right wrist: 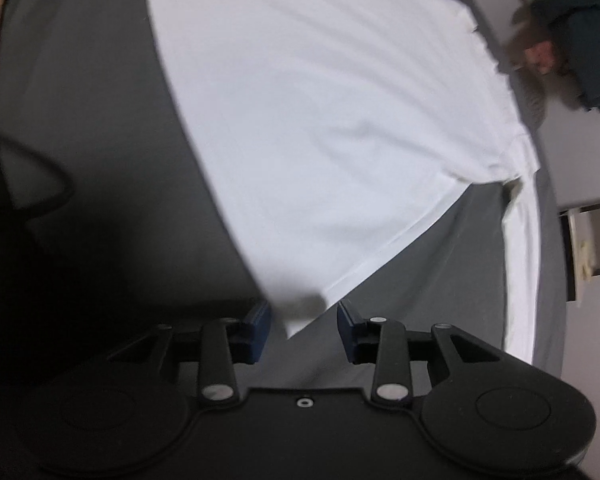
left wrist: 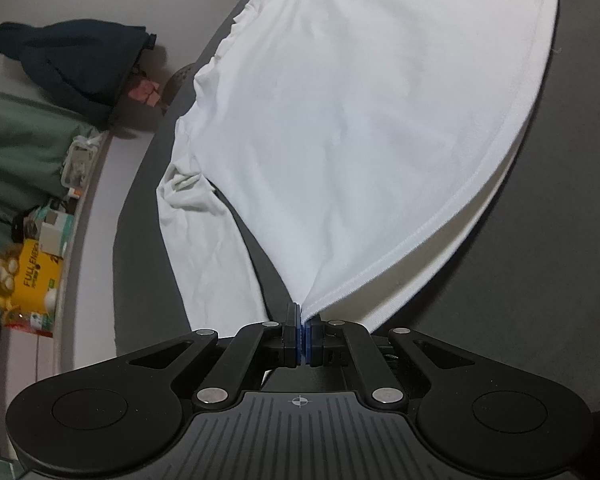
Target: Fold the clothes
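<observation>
The left gripper [left wrist: 303, 322] has its 2 blue-padded fingers [left wrist: 299, 332] pressed together on a corner of the white garment [left wrist: 340, 120], pinching the hem where it comes to a point. From that pinch the cloth fans away from the gripper, lifted slightly at the corner, with its stitched hem [left wrist: 440, 224] curving off to the right and a sleeve [left wrist: 204, 216] lying crumpled on the left.

The right gripper [right wrist: 304, 322] stands with its jaws apart. Another corner of the white garment [right wrist: 320, 120] lies in the gap between the blue pads [right wrist: 260, 320]; the pads do not press on it, though the cloth's edge runs close to the left-hand pad. This view is blurred, so contact there cannot be told for certain.

The garment is spread across a dark grey surface [left wrist: 540, 240], which shows on both sides of it. Beyond the grey surface's far edge a dark blue garment [left wrist: 72, 60] sits in a heap on a lighter surface. Further left are green fabric [left wrist: 16, 140], a yellow box [left wrist: 32, 276] with printed lettering and some small clutter beside it. In the right wrist view a black sleeve [right wrist: 4, 240] fills the lower left.
</observation>
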### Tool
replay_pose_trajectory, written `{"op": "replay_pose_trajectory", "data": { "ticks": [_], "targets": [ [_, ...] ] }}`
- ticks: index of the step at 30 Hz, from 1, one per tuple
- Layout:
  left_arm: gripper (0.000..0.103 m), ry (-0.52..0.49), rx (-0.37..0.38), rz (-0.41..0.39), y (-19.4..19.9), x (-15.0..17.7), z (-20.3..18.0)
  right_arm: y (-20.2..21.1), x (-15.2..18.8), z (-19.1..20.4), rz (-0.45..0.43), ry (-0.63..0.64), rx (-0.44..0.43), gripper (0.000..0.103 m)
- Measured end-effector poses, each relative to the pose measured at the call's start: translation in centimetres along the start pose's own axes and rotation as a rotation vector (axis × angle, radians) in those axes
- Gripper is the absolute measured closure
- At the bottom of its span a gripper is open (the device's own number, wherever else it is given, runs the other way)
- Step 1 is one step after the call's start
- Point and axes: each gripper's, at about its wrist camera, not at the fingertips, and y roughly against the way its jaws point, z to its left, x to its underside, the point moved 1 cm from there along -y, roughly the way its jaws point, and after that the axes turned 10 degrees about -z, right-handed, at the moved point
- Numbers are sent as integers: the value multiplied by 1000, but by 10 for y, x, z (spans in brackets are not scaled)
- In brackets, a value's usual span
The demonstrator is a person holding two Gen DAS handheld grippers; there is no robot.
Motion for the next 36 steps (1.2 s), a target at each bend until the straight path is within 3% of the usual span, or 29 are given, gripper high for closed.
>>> {"op": "replay_pose_trajectory", "data": {
  "ticks": [5, 7, 8, 15, 18, 22, 23, 25, 27, 29, 31, 32, 33, 36],
  "targets": [
    [100, 8, -3, -10, 0, 2, 0, -13, -1, -2, 29, -5, -37, 71],
    [100, 16, -3, -12, -1, 3, 1, -13, -1, -3, 21, -12, -44, 82],
    [100, 19, -2, -13, -1, 4, 2, -12, -1, -3, 14, -16, -50, 93],
    [100, 12, 6, -18, -3, 6, 4, 3, -2, -2, -39, -31, 21, 98],
    [100, -26, -19, -45, 6, 7, 10, 29, -1, -32, -123, -248, 126, 99],
    [100, -16, -143, -140, 37, 5, 27, 104, 26, -93, -356, -851, 157, 99],
    [100, -3, -136, -146, 40, 4, 29, 109, 34, -97, -349, -932, 133, 99],
    [100, -57, -78, -123, 37, 4, 22, 95, 45, -95, -237, -997, 74, 99],
    [100, -198, -20, -88, 26, 8, 6, 75, 51, -85, -125, -992, 32, 99],
    [100, -254, -56, -107, 27, 7, 7, 87, 54, -88, -198, -1044, 56, 99],
    [100, -154, -142, -159, 36, 0, 25, 110, 56, -94, -311, -1094, 142, 102],
    [100, -101, -155, -167, 37, -2, 31, 113, 58, -94, -316, -1102, 174, 102],
    [100, -97, -125, -150, 33, -3, 30, 103, 61, -94, -266, -1114, 140, 102],
    [100, -278, 47, -72, 15, 5, -1, 67, 65, -80, -108, -1101, 38, 102]
  ]
}}
